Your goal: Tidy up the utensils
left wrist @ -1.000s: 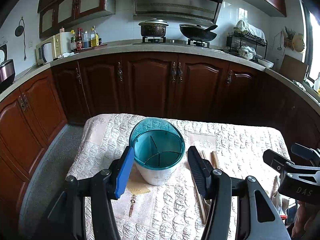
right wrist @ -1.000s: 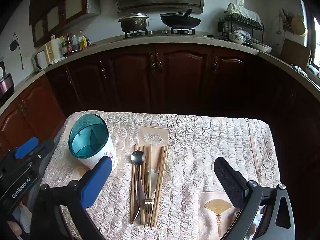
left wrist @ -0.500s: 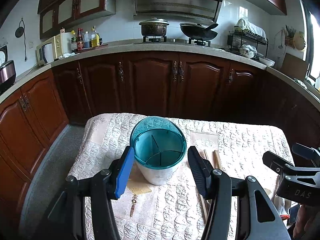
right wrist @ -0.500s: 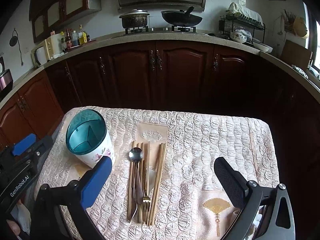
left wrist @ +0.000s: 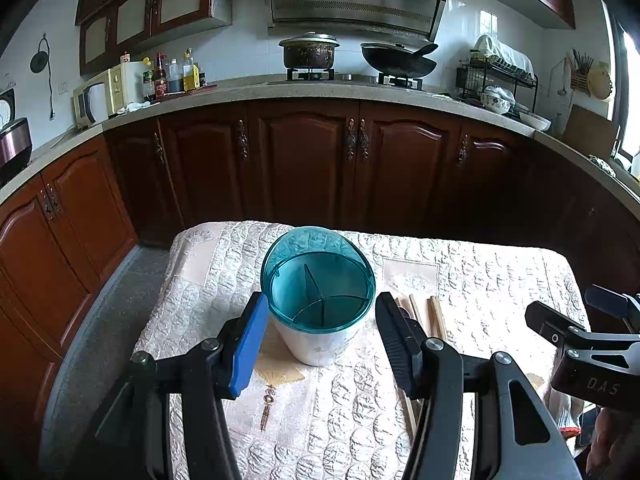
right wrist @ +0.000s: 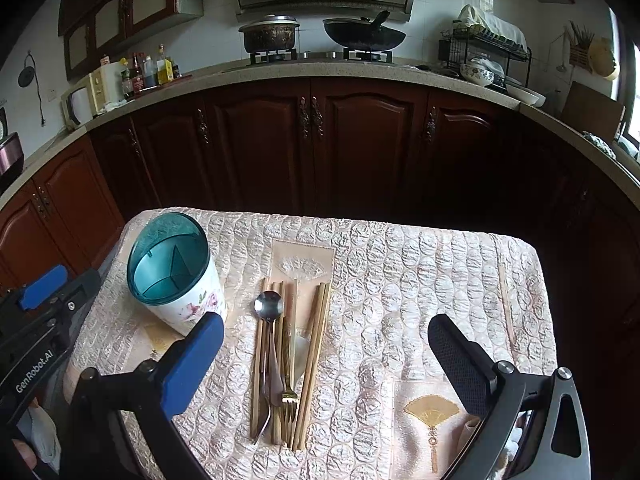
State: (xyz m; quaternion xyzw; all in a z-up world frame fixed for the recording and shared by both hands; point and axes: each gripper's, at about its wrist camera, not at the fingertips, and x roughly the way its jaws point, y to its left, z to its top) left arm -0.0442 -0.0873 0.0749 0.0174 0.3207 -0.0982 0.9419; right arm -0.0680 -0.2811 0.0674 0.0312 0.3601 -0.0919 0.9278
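A white floral utensil holder (left wrist: 320,320) with a teal divided top stands on the table's left part; it also shows in the right wrist view (right wrist: 176,276). My left gripper (left wrist: 320,336) is open, its fingers either side of the holder without touching it. A pile of utensils (right wrist: 284,364) lies to the holder's right: a metal spoon (right wrist: 269,306), a fork (right wrist: 287,392) and several wooden chopsticks (right wrist: 316,344). My right gripper (right wrist: 324,360) is open and empty, held above the near end of the pile.
The table carries a quilted beige cloth (right wrist: 420,280). Dark wooden cabinets (right wrist: 312,140) and a counter with a pot (right wrist: 270,34) and a wok (right wrist: 364,34) run behind it. The floor (left wrist: 100,320) lies left of the table.
Both grippers have drifted slightly forward and up over the table. The holder and the utensils have not moved.
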